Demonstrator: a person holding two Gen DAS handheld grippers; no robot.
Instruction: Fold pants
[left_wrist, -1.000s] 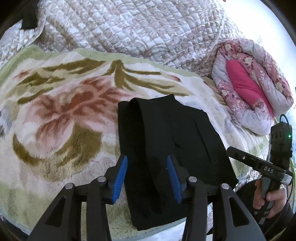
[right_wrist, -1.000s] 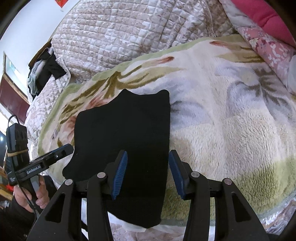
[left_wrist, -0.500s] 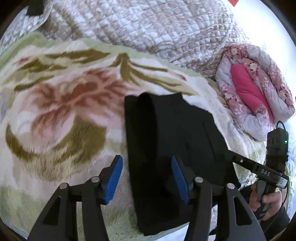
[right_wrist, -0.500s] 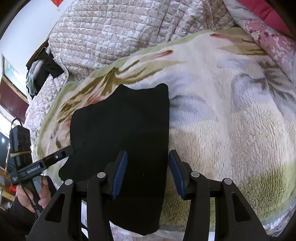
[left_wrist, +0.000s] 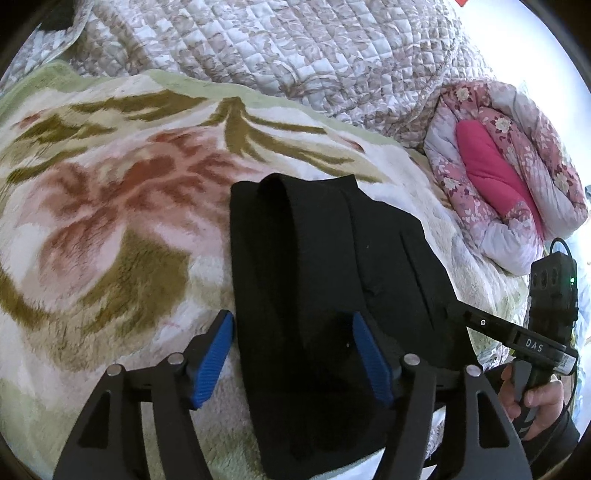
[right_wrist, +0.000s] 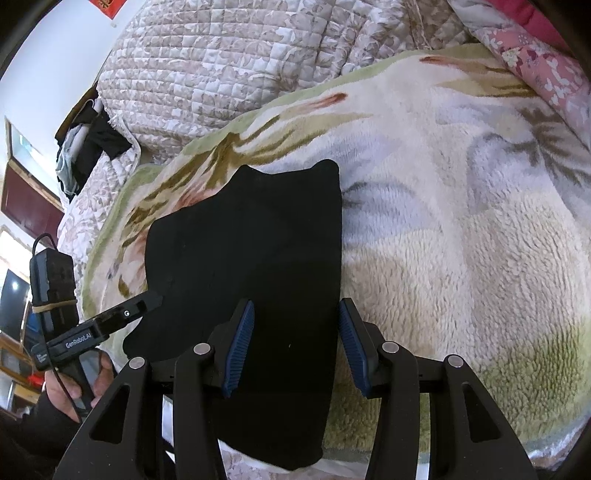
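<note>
"DAS" on the right gripper; "GenRobot.AI" on the left gripper

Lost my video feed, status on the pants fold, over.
Left gripper and right gripper both open, holding nothing. Black pants lie folded on the floral blanket. Nothing in the way.

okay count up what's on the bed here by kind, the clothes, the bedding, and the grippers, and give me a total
Black pants: 1
Floral fleece blanket: 1
Quilted beige bedspread: 1
Rolled pink floral comforter: 1
Hand-held grippers, both open: 2, left hand-held gripper and right hand-held gripper
Total: 6
</note>
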